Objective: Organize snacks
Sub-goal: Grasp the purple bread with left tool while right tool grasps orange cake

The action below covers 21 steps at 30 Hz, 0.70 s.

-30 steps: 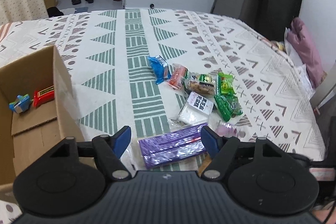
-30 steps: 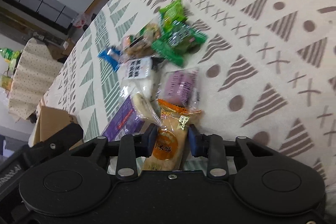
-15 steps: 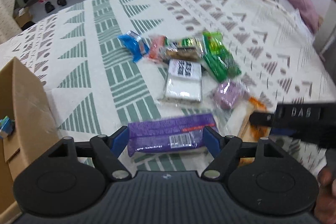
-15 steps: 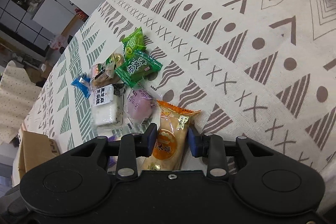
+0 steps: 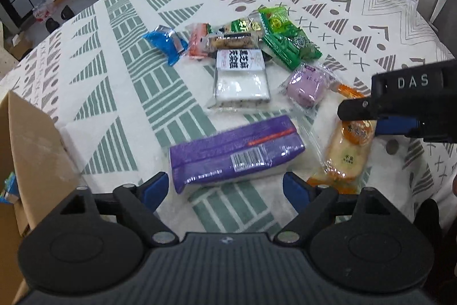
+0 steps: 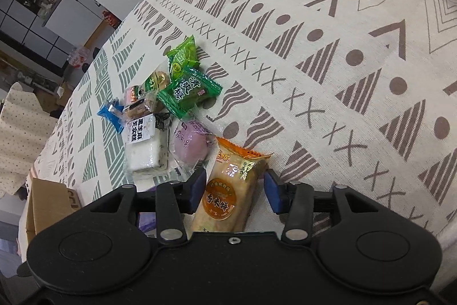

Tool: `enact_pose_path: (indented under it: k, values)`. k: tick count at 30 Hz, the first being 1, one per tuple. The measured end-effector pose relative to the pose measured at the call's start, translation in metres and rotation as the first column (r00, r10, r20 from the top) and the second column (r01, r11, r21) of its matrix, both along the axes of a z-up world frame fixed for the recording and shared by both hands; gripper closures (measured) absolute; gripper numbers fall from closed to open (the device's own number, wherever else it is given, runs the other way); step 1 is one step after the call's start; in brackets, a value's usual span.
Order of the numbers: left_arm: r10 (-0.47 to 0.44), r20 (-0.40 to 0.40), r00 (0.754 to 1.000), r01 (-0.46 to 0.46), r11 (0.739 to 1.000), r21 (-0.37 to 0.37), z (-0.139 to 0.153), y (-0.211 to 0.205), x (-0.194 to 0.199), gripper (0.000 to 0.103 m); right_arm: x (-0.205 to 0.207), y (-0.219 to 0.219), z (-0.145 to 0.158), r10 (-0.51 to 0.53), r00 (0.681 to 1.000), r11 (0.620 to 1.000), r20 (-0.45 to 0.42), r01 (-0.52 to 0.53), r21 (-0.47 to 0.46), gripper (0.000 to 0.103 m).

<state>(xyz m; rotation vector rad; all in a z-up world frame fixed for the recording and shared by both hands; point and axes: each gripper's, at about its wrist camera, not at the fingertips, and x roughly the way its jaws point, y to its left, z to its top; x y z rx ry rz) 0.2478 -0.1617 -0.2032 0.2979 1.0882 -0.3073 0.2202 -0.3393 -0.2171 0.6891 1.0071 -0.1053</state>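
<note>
Left tongs (image 5: 225,187) spread wide, straddling purple biscuit pack (image 5: 235,152) on worktop (image 5: 120,82). Right tongs (image 6: 235,186) parted around orange rice-cracker pack (image 6: 228,190), not pinching. Light, crinkly, slippery wrappers; contents brittle. Best gripped mid-body across narrow sides, gently.

Even, bright indoor light falls on the patterned white tablecloth (image 5: 314,5), with only faint, soft shadows. Glare streaks the glossy purple plastic snack packet (image 5: 237,150) just ahead of the left gripper (image 5: 227,187). Both views are sharp near the fingers; fisheye distortion curves the far table edge and room.
</note>
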Motion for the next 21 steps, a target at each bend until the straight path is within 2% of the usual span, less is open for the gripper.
enact_pose_path:
  k: [4, 6, 9, 17, 21]
  values:
    - [0.013, 0.011, 1.000, -0.014, 0.999, 0.051, -0.007, -0.004, 0.002, 0.017, -0.002, 0.003, 0.001, 0.023, 1.000, 1.000, 0.000, -0.023, -0.003, 0.039]
    - [0.024, 0.024, 0.999, -0.025, 0.997, 0.069, -0.009, -0.007, 0.007, 0.017, -0.001, 0.009, 0.001, 0.047, 0.999, 0.999, -0.002, -0.047, -0.020, 0.035]
    - [0.007, 0.040, 0.999, -0.010, 0.996, 0.090, -0.011, -0.013, 0.014, 0.017, 0.001, 0.013, 0.001, 0.070, 0.998, 0.996, -0.007, -0.070, -0.045, 0.034]
    - [-0.040, 0.079, 0.996, 0.031, 0.994, 0.107, -0.015, -0.029, 0.028, 0.015, 0.002, 0.010, -0.001, 0.051, 0.999, 0.998, -0.007, -0.051, -0.024, 0.034]
    - [-0.040, 0.094, 0.995, 0.033, 0.997, 0.073, -0.020, -0.030, 0.035, 0.013, 0.001, 0.006, -0.002, 0.042, 0.999, 0.999, -0.003, -0.042, -0.013, 0.035]
